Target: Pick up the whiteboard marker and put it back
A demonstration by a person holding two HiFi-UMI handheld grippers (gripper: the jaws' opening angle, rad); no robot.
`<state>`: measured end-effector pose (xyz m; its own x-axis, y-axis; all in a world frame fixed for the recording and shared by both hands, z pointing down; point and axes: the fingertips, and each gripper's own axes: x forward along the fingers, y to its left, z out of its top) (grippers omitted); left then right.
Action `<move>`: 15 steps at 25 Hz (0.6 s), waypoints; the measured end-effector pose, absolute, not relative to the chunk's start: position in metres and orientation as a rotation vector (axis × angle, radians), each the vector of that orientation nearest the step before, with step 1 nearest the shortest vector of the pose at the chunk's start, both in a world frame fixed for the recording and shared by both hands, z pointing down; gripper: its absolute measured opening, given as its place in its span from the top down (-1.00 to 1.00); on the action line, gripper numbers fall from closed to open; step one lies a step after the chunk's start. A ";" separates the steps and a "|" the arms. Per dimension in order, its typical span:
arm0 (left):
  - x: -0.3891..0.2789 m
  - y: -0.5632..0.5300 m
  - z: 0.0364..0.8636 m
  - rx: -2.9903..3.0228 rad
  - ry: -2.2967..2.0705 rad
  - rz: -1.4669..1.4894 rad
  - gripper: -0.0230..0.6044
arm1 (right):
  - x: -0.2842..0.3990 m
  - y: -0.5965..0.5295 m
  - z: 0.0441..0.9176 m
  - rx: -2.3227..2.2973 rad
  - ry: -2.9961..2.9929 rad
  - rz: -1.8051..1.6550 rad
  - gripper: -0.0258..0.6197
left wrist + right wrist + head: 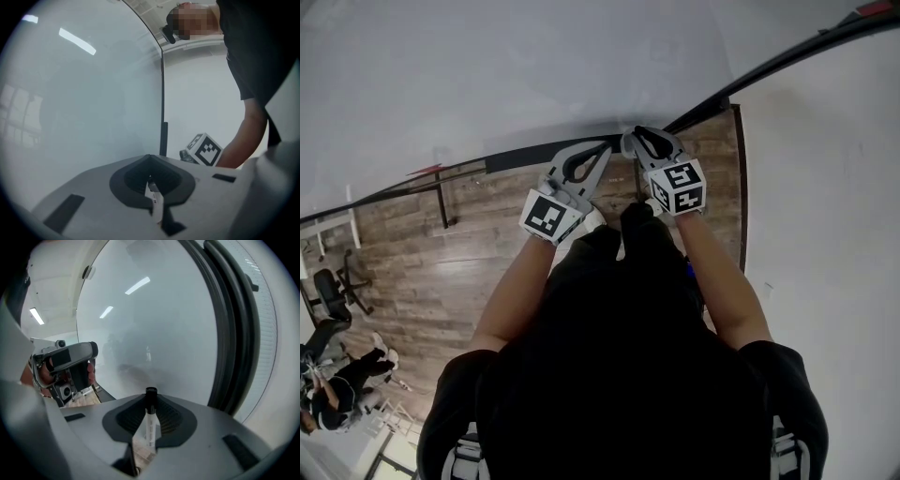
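Whiteboard [487, 75] fills the head view from 9 to 12 o'clock, with its dark ledge [525, 157] along the lower edge. Both grippers sit close to that ledge, the right gripper [630, 142] at 3 o'clock of the left gripper [602, 150]. The right fingers are partly closed and clamp the whiteboard marker [150, 425]. Its long axis points to 12 o'clock, cap first, at the board, so laying it down likely means turning it along the ledge. The left fingers pinch a white sliver [155, 199] I cannot identify.
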<state>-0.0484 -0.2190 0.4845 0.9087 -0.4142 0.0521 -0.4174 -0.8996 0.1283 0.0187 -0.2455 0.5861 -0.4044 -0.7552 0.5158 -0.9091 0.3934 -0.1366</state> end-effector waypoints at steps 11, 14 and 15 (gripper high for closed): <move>-0.047 -0.216 0.478 2.933 -0.671 0.025 0.91 | 0.023 -0.242 0.595 1.413 -2.262 0.562 0.64; -0.049 -0.215 0.477 2.924 -0.679 0.011 0.92 | 0.023 -0.236 0.597 1.398 -2.271 0.593 0.50; -0.050 -0.215 0.476 2.920 -0.678 0.008 0.91 | 0.023 -0.235 0.596 1.398 -2.273 0.602 0.46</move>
